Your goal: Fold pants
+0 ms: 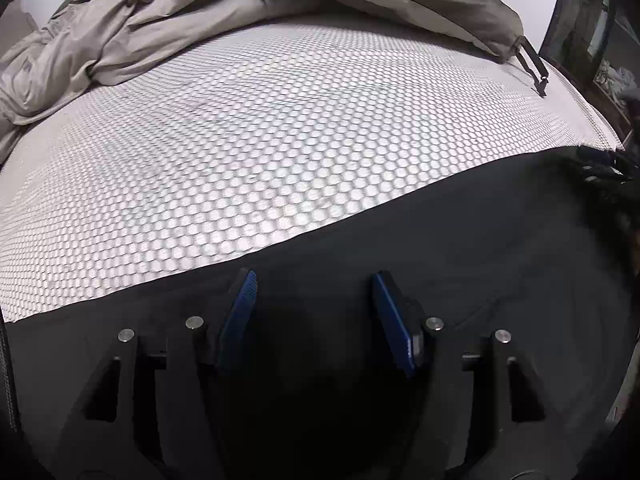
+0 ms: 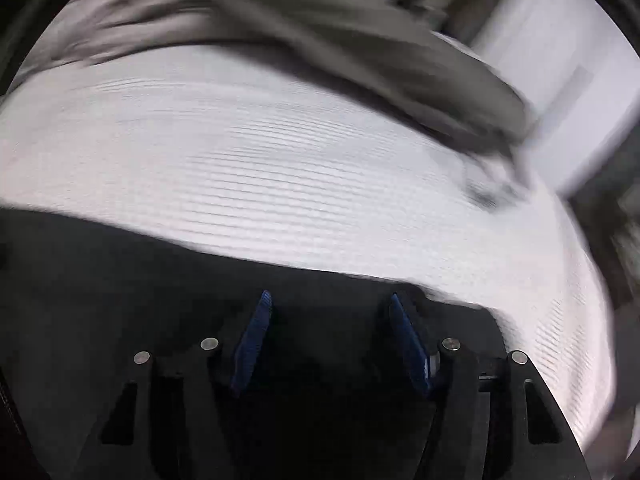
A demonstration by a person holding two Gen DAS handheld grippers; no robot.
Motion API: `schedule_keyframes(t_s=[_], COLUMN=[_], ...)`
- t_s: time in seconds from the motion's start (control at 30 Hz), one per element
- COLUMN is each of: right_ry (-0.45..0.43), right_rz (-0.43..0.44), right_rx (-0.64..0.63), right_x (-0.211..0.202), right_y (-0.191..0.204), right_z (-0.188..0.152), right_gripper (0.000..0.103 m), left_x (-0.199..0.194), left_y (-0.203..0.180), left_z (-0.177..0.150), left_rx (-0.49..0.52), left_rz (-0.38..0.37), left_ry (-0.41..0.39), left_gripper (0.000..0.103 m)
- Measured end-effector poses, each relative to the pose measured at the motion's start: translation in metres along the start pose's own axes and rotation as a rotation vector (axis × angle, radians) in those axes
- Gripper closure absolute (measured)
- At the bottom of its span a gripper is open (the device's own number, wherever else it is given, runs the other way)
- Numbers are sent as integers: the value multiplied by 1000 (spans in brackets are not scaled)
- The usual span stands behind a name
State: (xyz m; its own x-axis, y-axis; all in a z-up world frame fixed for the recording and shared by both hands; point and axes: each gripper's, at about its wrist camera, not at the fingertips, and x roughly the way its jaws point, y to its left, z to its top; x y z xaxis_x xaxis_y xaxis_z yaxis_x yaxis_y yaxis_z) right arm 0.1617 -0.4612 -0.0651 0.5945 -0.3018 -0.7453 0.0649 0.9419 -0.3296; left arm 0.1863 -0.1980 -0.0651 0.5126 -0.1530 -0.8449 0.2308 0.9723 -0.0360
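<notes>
Black pants lie spread flat on a white honeycomb-patterned mattress; their far edge runs slantwise across the left wrist view. My left gripper hovers over the black cloth just short of that edge, its blue pads well apart and gripping nothing that I can see. The right wrist view is blurred by motion. There the pants fill the lower part, and my right gripper is over them near a corner of the cloth at the right, jaws apart and nothing seen clamped.
A crumpled grey-beige garment is heaped along the far side of the mattress and shows blurred as the grey garment. A dark strap with a buckle hangs from it at the far right. Dark furniture stands past the bed's right edge.
</notes>
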Motion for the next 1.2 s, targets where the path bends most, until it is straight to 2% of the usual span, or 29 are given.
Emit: schedule_keyframes(t_s=[0.07,0.1,0.23,0.3,0.33,0.37,0.4,0.47,0.5,0.57,0.6,0.67,0.73,0.83,0.87,0.9,0.93,0.97,1.03,1.07,1.1,1.13,1.2], right_ry=[6,-8,-58,-47,-16,10,-1,-12,-20,-60,-78,-74,-43,-45,-43,-46,-43,-47,-65,-72,-89,-105,-136], right_rz=[102,115,158,138,79,68,111,112,124,198,234,252,233,145,83,93,130,131,76,124,222,278,369], right_rx=[52,58,29,10,12,55,119,148,139,124,92,30,-32,-7,8,30,68,75,33,25,21,20,-23], right_x=[-2,-11,-49,-43,-36,-28,-27,-46,-58,-82,-91,-94,-81,-66,-64,-66,-66,-70,-77,-83,-92,-102,-115], right_y=[-30,-36,-46,-38,-41,-48,-55,-63,-59,-40,-25,6,22,-9,-24,-40,-51,-50,-37,-26,-13,2,34], right_z=[-1,-3,-31,-38,-49,-57,-60,-71,-74,-81,-85,-92,-102,-114,-117,-121,-125,-127,-126,-124,-122,-122,-118], right_gripper=[64,65,64,64,65,67,67,64,60,56,54,54,54,54,58,70,71,71,69,68,68,67,65], left_x=[-7,-15,-50,-45,-38,-35,-39,-55,-63,-73,-73,-66,-63,-74,-79,-85,-90,-96,-108,-118,-125,-127,-121], left_y=[3,3,-12,-20,-22,-21,-17,-12,-11,-30,-43,-68,-75,-55,-42,-26,-20,-13,-14,-22,-30,-37,-55], left_z=[-2,-5,-35,-49,-53,-57,-58,-60,-61,-64,-66,-75,-85,-96,-100,-107,-112,-119,-125,-130,-136,-140,-152], left_rx=[-9,-15,27,87,110,114,98,65,56,82,111,192,242,227,212,178,154,122,96,96,93,92,123], left_rz=[19,19,-98,-124,-108,-83,-75,-55,-62,-56,-71,-112,-61,-13,26,73,88,88,51,-5,-55,-86,-117], left_ry=[-1,0,-46,-9,11,10,4,4,-14,-44,-41,2,-4,-10,-13,-19,-21,-26,-38,-66,-94,-106,-78], left_gripper=[47,55,56,55,55,55,55,55,55,55,55,56,54,48,47,47,47,47,47,47,47,46,45])
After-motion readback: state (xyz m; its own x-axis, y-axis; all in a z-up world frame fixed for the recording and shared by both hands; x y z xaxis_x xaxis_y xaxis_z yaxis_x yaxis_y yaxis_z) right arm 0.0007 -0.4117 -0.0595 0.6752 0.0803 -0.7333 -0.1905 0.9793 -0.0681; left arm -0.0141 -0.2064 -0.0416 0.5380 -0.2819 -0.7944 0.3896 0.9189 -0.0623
